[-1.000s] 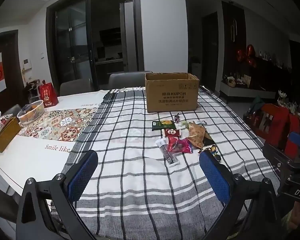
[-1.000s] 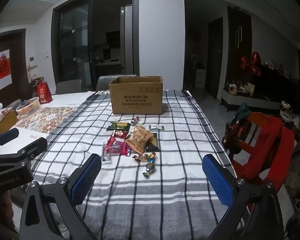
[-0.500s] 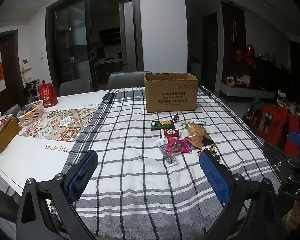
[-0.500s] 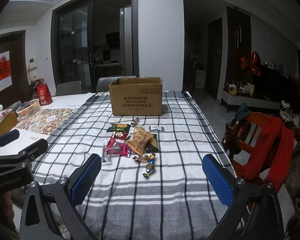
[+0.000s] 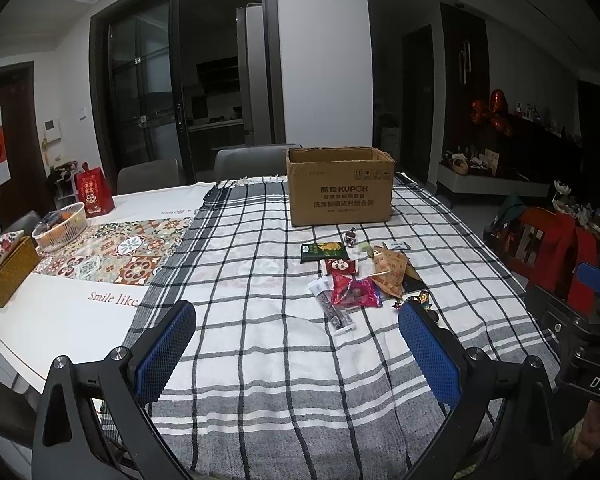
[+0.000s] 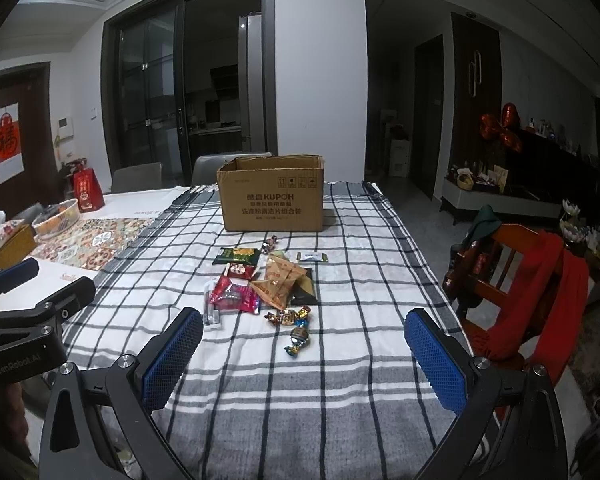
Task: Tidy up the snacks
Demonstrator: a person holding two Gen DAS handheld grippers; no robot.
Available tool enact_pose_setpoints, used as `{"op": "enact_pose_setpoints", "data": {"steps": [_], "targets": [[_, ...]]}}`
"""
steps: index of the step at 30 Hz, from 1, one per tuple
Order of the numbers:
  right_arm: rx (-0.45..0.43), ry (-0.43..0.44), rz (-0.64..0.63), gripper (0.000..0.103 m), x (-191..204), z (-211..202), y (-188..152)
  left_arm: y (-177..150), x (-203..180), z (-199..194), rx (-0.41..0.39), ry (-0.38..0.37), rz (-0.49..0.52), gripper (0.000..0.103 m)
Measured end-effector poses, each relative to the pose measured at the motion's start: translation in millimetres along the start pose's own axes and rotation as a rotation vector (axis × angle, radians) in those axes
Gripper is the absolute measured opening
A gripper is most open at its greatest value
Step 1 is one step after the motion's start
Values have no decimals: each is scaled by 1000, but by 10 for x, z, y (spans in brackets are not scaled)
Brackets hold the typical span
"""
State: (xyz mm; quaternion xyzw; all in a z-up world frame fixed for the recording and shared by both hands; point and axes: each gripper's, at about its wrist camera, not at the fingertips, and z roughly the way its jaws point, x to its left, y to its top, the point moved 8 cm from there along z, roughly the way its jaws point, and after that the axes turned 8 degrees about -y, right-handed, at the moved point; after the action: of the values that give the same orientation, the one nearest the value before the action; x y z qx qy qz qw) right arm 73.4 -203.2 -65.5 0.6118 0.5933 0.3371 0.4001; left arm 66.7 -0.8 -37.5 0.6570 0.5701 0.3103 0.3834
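Observation:
An open cardboard box (image 5: 340, 186) (image 6: 272, 198) stands on the checked tablecloth (image 5: 260, 340) at the far middle of the table. In front of it lies a loose heap of snacks: a green packet (image 5: 324, 251) (image 6: 237, 256), a red-pink packet (image 5: 354, 290) (image 6: 236, 298), tan packets (image 5: 388, 270) (image 6: 280, 280), a long stick pack (image 5: 334, 312) and wrapped candies (image 6: 294, 326). My left gripper (image 5: 296, 354) hovers open over the near cloth, short of the heap. My right gripper (image 6: 304, 360) is open too, just short of the candies. Both hold nothing.
On the left of the table sit a patterned runner (image 5: 112, 250), a white basket (image 5: 62, 226), a tissue box (image 5: 4, 268) and a red gift bag (image 5: 94, 194). A wooden chair with red cloth (image 6: 528, 292) stands at the right edge. Grey chairs (image 5: 236, 164) line the far side.
Both grippers have drifted slightly; the views shift a little, with the snacks and box staying put. Jaws remain wide open.

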Motion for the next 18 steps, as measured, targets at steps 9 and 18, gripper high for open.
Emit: {"op": "enact_pose_setpoints", "data": {"steps": [9, 18], "targets": [[0, 0, 1, 102, -1, 2, -1, 12, -31, 6, -5, -3, 3, 103], [0, 0, 2, 102, -5, -2, 1, 12, -33, 6, -6, -3, 2, 103]]}}
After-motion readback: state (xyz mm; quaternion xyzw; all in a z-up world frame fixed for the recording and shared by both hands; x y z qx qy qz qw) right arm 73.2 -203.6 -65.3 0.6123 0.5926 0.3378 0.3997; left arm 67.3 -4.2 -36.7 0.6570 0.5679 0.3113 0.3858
